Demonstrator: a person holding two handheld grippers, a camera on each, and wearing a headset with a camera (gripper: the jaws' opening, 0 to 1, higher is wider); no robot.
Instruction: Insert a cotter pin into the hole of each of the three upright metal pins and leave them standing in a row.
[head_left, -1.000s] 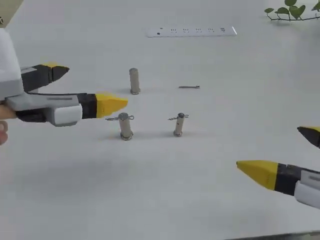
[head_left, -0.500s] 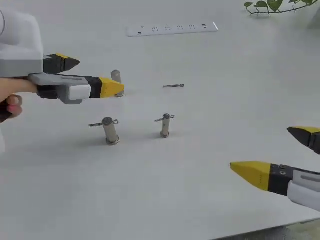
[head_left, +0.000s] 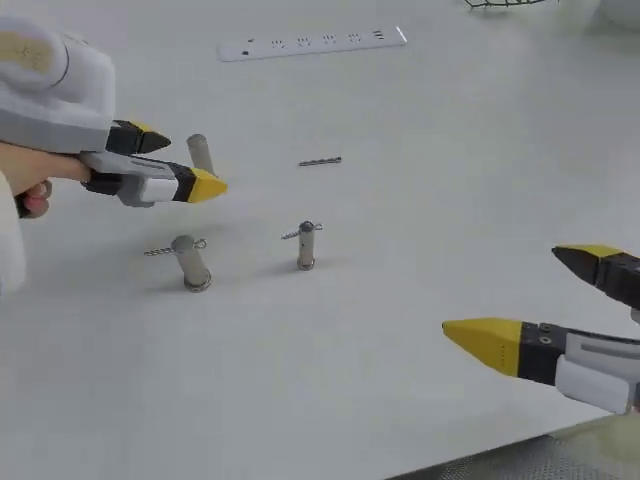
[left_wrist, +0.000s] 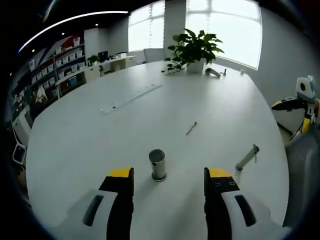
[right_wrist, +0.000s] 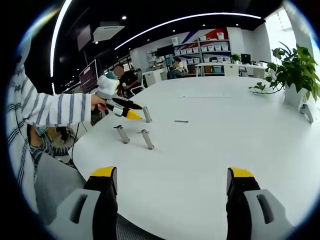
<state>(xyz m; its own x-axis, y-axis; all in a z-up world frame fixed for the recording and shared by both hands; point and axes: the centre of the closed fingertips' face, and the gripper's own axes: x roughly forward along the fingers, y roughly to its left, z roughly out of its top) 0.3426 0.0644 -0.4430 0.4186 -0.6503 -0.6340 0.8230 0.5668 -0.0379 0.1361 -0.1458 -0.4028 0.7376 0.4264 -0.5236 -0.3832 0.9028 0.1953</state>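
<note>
Head view, left gripper (head_left: 191, 164) now at bare pin (head_left: 200, 150), jaws apart

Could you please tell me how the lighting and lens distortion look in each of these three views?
Head view: soft, even light, only faint shadows by the metal pins on the table. Left gripper view: fisheye rounds the table, and the windows are blown out white. Right gripper view: the ceiling light strip bows into an arc; the ceiling is dark.
</note>
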